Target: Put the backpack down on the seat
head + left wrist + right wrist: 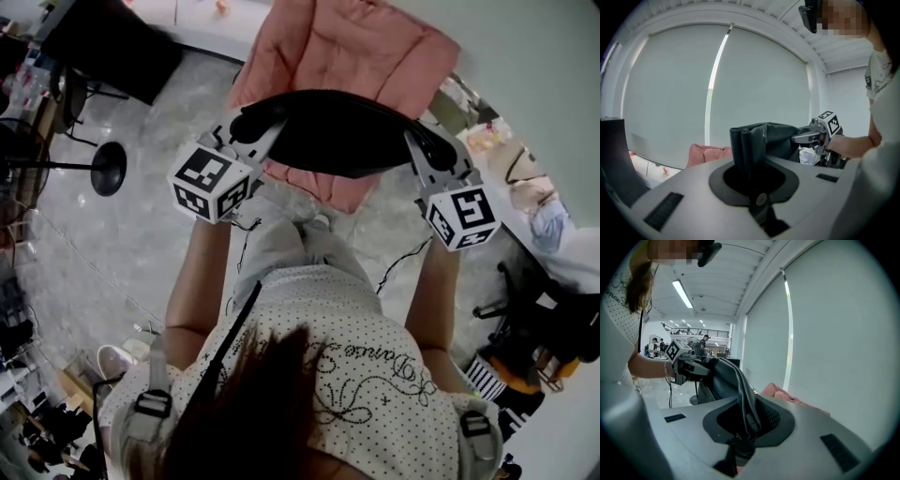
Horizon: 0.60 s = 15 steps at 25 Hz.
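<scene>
Head view: black fabric backpack (342, 131) over pink quilted seat (366, 47); left claw (246, 127), right claw (422, 141) nearly closed, pinching opposite backpack ends

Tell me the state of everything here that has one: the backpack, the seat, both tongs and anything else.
backpack: held in the air between both tongs, not yet set down
seat: pink cushion, lying below the backpack
left tongs: shut on backpack fabric
right tongs: shut on backpack fabric
blind: down
ceiling light: on
</scene>
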### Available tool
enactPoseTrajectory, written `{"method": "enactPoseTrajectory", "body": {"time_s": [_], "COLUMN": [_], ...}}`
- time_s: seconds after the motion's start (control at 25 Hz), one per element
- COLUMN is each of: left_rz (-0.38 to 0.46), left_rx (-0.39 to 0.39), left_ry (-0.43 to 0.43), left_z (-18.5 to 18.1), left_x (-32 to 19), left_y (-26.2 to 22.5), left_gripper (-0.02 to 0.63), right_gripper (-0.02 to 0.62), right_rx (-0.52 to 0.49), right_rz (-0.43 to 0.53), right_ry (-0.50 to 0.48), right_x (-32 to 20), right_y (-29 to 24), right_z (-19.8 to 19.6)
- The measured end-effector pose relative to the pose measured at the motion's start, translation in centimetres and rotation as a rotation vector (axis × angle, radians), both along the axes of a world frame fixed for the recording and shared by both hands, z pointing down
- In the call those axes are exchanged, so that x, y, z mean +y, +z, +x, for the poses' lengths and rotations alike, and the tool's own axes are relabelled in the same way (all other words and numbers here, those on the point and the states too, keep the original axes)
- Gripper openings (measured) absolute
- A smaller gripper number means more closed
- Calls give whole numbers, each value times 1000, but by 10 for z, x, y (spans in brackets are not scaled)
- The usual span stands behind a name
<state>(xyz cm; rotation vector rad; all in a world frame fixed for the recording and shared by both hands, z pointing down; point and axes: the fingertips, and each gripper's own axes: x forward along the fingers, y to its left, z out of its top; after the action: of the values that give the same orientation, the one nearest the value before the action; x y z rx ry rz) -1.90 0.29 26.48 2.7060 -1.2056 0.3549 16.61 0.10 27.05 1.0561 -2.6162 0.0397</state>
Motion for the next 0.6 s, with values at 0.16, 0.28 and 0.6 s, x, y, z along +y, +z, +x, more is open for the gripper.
{"method": "enactPoseTrajectory", "body": {"time_s": [0.16, 0.28, 0.6], "left_rz": [-4, -15, -21], "left_rx": [-14, -13, 0], "left_ry": [4, 21, 96], "left_z": [7, 11, 8], "left_x": [-14, -25, -78], "left_y": [0, 8, 15], "left_gripper": [35, 35, 35], "right_gripper": [57, 57, 57], "right_rx": [-13, -11, 17], "right_rz": [-14, -24, -32], "right_ry": [7, 26, 91], "right_x": [-12, -20, -59], "right_y": [3, 11, 13], "right_z": [7, 11, 7]}}
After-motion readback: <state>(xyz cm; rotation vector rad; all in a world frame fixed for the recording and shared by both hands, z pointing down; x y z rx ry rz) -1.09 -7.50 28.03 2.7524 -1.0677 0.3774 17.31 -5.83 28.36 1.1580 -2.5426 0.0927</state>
